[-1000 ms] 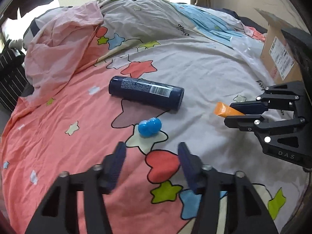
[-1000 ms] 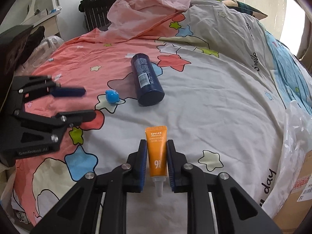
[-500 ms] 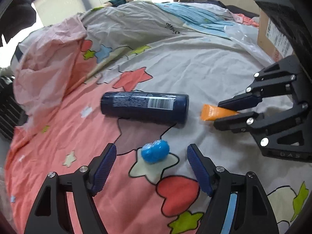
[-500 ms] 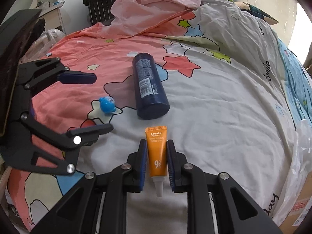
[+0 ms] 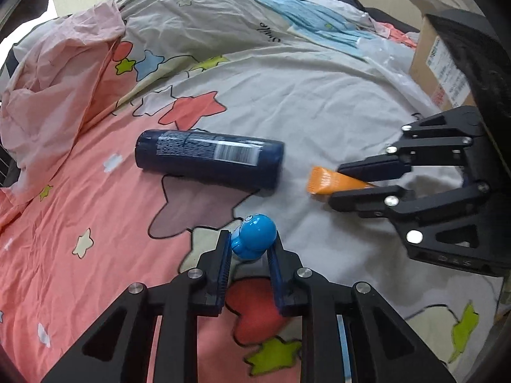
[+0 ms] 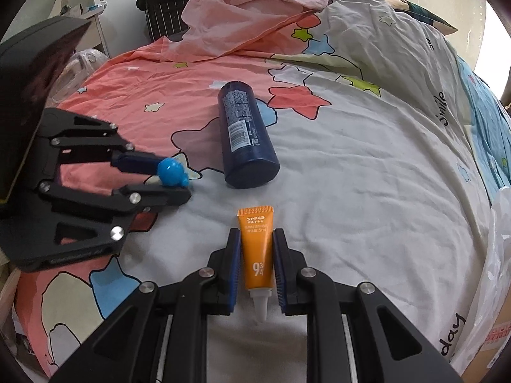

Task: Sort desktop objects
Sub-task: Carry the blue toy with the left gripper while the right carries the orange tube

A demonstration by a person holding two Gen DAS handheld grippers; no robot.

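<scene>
A bed [image 5: 319, 102] covered by a star-printed sheet in pink, white and blue is shown in both views, with a crumpled pink cloth [image 5: 57, 89] heaped at its far end. A cardboard box [image 5: 437, 63] with a printed label and a clear plastic bag [image 5: 383, 54] are seen plainly at the right edge of the left wrist view only; in the right wrist view only a corner of them is caught at the lower right. A striped dark bag [image 6: 166, 9] and a pale bedside cabinet [image 6: 92, 28] beyond the bed are shown in the right wrist view alone.

A dark blue bottle [image 5: 209, 158] is laid on its side near the middle of the bed; its barcode label is read from the left wrist view, while its flat round end is presented to the right wrist view [image 6: 246, 137].

The left hand-held gripper [image 5: 250, 249] has just been closing, and a small blue round toy [image 5: 254, 236] is clamped between its pads, low over the sheet. From the right wrist view the toy [image 6: 172, 171] is seen side-on between the same fingers.

The right hand-held gripper [image 6: 257, 255] is closed on an orange sunscreen tube [image 6: 257, 255], just above the sheet; its "SPF45" print and white nozzle are legible only there, while only the crimped end [image 5: 332, 182] is seen from the left wrist view.
</scene>
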